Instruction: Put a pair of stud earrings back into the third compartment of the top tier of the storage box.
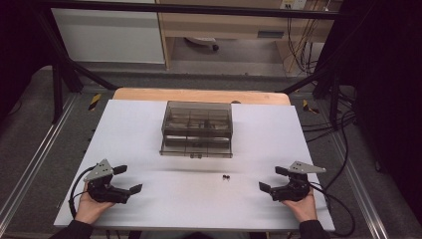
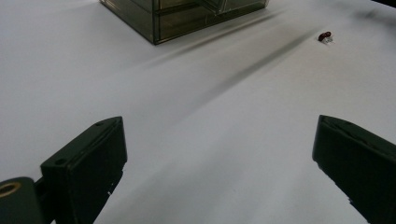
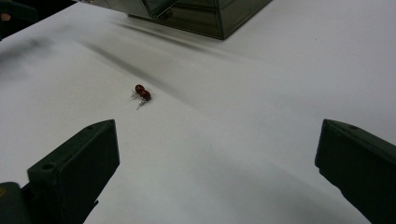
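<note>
Two small dark red beads with thin metal pins (image 1: 226, 177) (image 3: 142, 94) (image 2: 325, 36) lie together on the white tabletop (image 1: 149, 129), in front of a smoky transparent drawer box (image 1: 197, 129) (image 2: 187, 16) (image 3: 205, 16). The box's lower drawer is pulled out a little toward me. My left gripper (image 1: 128, 179) (image 2: 219, 163) rests at the front left, jaws wide open and empty. My right gripper (image 1: 273, 179) (image 3: 217, 163) rests at the front right, also wide open and empty, with the beads ahead of its left jaw.
The white tabletop sits on a wooden table (image 1: 199, 94) whose far edge shows behind the box. Black frame bars (image 1: 59, 74) and hanging cables (image 1: 338, 124) flank the table. Cables trail from both grippers near the front edge.
</note>
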### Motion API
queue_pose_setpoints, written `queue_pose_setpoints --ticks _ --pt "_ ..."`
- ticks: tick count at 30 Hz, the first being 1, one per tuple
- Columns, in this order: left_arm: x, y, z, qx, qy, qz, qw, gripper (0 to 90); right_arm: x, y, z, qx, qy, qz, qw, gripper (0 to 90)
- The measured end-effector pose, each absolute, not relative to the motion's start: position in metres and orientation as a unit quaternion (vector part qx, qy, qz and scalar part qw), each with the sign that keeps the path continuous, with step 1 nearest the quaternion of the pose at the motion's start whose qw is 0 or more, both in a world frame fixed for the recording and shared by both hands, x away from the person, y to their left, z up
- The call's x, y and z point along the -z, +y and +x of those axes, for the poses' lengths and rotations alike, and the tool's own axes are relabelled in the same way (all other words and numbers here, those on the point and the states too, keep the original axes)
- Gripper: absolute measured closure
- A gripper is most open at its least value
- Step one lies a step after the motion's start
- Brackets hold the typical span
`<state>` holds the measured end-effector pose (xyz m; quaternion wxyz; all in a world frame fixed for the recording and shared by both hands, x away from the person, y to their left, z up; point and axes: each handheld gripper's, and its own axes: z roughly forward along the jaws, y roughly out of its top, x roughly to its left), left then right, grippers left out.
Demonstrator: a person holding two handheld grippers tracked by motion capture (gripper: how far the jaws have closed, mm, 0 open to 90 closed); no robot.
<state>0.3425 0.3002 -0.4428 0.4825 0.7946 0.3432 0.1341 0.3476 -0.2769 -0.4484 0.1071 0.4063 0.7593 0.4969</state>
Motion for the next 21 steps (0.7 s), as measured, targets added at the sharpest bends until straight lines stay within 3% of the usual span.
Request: queue_pose_setpoints --ticks 21 --pt "0.443 0.3 0.344 -0.137 0.348 0.796 0.476 3.6 0.4437 -0.2694 0.3478 -0.492 0.764 0.402 0.11 0.5"
